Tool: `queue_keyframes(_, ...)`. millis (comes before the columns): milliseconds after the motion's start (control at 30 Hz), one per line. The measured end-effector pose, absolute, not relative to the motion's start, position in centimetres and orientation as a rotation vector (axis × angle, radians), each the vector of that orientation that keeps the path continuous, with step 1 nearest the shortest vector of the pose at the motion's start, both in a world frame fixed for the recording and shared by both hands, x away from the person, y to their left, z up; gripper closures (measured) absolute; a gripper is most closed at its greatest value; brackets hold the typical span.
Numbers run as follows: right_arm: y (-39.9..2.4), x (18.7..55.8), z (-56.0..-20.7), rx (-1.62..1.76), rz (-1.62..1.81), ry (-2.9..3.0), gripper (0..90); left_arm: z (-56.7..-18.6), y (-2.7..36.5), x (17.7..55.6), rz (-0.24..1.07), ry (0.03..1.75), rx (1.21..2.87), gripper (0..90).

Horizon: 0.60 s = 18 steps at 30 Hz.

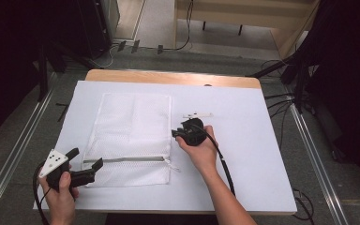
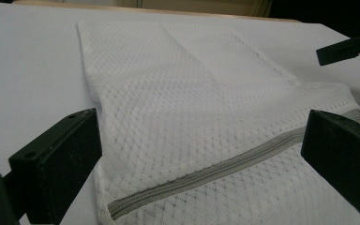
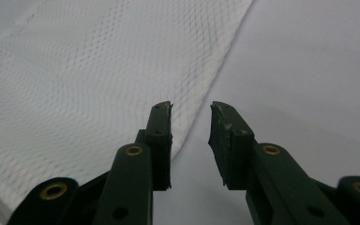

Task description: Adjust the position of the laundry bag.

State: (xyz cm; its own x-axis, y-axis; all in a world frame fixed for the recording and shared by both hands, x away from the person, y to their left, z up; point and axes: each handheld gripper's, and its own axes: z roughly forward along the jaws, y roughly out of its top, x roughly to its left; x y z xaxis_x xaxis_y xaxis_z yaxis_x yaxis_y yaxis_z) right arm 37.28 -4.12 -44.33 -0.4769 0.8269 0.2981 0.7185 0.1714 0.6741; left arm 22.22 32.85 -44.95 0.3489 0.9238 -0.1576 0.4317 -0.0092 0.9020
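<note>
The flat white mesh laundry bag with a grey zipper [image 1: 133, 136] lay on the white-covered table [image 1: 258, 154], left of centre, its zipper [image 1: 124, 160] running parallel to the near edge and close to the bag's near end, the small pull [image 1: 170, 163] at the zipper's right end. The left gripper [image 1: 85, 164] rested at the bag's near-left corner, jaws wide apart and straddling the left end of the zipper in the left gripper view [image 2: 201, 176], the pads not pressing on anything. The right gripper [image 1: 177, 132] hovered at the bag's right edge, about midway along it; in the right gripper view its jaws stood partly open with a narrow gap, holding nothing, the bag's hem [image 3: 194, 117] just under the left jaw. A thin white strip [image 1: 197, 115] lay on the table beyond the right hand [image 1: 201, 150]. Judgement: the step in hand looked like setting up to open the bag, left side bracing, right side approaching. The next move would likely call for the right gripper to drop back toward the near edge, to the pull, and pinch that small tab cleanly, while the left clamped the fabric so the mesh would not bunch.
</note>
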Motion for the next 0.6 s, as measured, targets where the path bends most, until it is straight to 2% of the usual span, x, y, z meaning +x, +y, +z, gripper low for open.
queue_keyframes(367, -0.7, 39.0, -45.7, 1.546, 1.086, 2.317, 63.3, -44.9, 32.8, 22.2, 0.615, 1.238, 1.617, 0.0)
queue_keyframes(467, 0.0, 39.0, -46.1, 1.554, 1.055, 2.329, 63.3, -44.9, 32.7, 22.2, 0.613, 1.240, 1.614, 0.0)
queue_keyframes(600, 1.4, 38.3, -46.3, 1.493, 0.940, 2.275, 68.9, -44.9, 32.5, 22.2, 0.614, 1.237, 1.620, 0.0)
